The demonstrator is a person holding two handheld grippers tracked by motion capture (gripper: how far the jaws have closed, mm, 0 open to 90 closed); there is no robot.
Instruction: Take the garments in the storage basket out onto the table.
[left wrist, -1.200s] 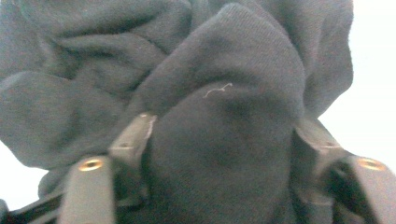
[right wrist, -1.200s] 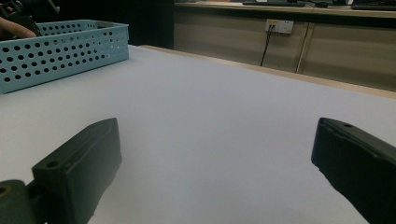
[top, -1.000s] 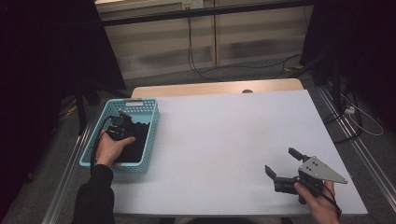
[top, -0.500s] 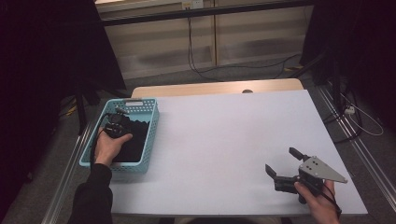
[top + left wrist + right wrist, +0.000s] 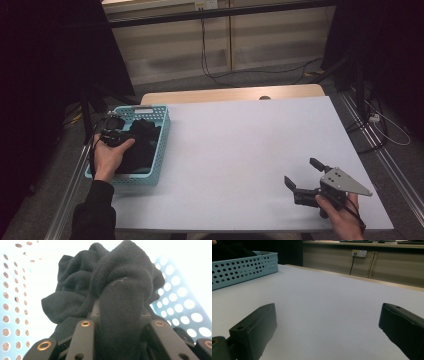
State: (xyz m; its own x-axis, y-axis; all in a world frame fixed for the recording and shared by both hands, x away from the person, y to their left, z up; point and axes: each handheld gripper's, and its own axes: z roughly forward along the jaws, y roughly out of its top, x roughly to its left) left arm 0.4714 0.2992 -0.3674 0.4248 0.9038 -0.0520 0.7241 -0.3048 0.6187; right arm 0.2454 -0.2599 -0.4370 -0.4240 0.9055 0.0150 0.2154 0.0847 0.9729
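Black knitted cloth bundle (image 5: 120, 297) bunched inside light-blue perforated plastic basket (image 5: 159, 150) at bench's (image 5: 240, 150) left edge, clamped between left gripper's (image 5: 116, 136) just-narrowed fingers (image 5: 83, 340). Right gripper (image 5: 306, 176) low over bench's near right corner, fingers (image 5: 254, 327) spread wide, empty.

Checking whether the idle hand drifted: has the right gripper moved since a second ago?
No. The right gripper sits at the same spot near the table's near right corner, jaws open and nothing between them.
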